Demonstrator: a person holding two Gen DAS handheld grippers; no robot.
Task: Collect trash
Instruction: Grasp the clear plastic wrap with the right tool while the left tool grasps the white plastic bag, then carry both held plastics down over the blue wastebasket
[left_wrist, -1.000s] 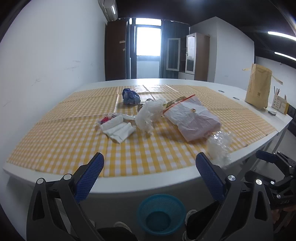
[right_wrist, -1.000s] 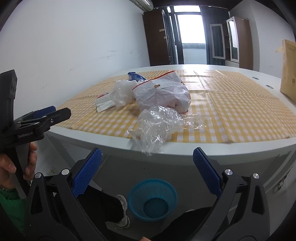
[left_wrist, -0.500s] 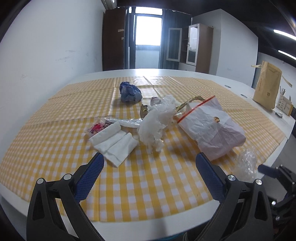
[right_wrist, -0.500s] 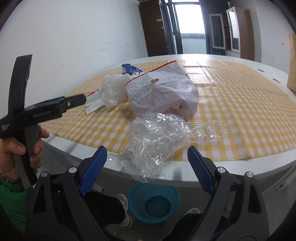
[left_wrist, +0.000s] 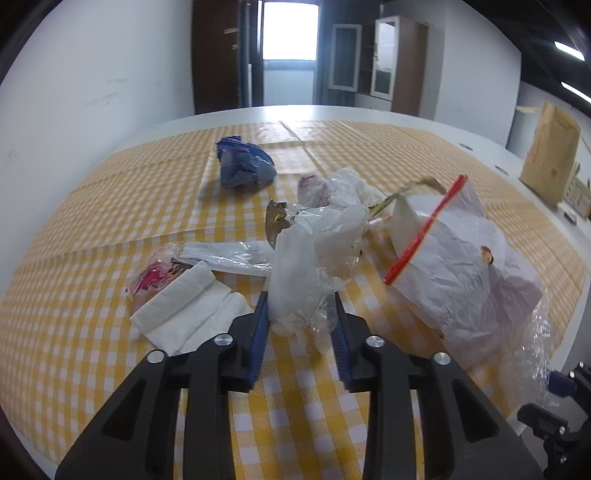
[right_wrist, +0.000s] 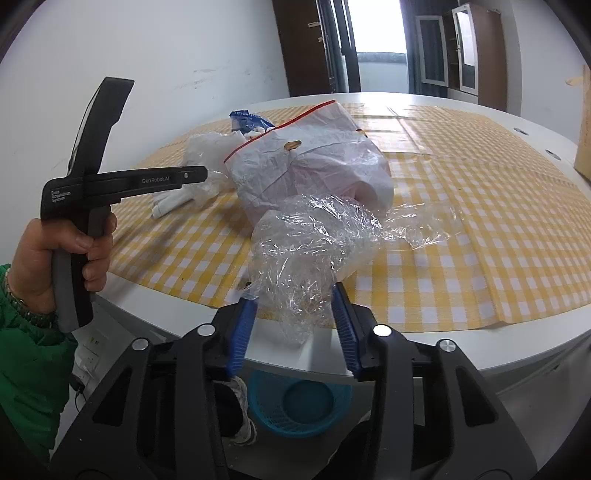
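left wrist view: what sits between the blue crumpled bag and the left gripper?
In the left wrist view, the white crumpled plastic bag lies between the blue crumpled bag and the left gripper, its near end hanging between the fingers.

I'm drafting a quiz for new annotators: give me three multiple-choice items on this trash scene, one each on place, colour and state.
1. Where is the basket?
A. on the table
B. on the floor below the table edge
C. on a chair

2. What colour is the zip strip on the large bag?
A. red
B. green
C. black

3. What is between the right gripper fingers?
A. folded napkin
B. nothing
C. clear plastic wrap

Key: B, it shows under the tabletop rim; A, a red band crosses the bag's mouth; C, crinkled film sits between the blue pads.
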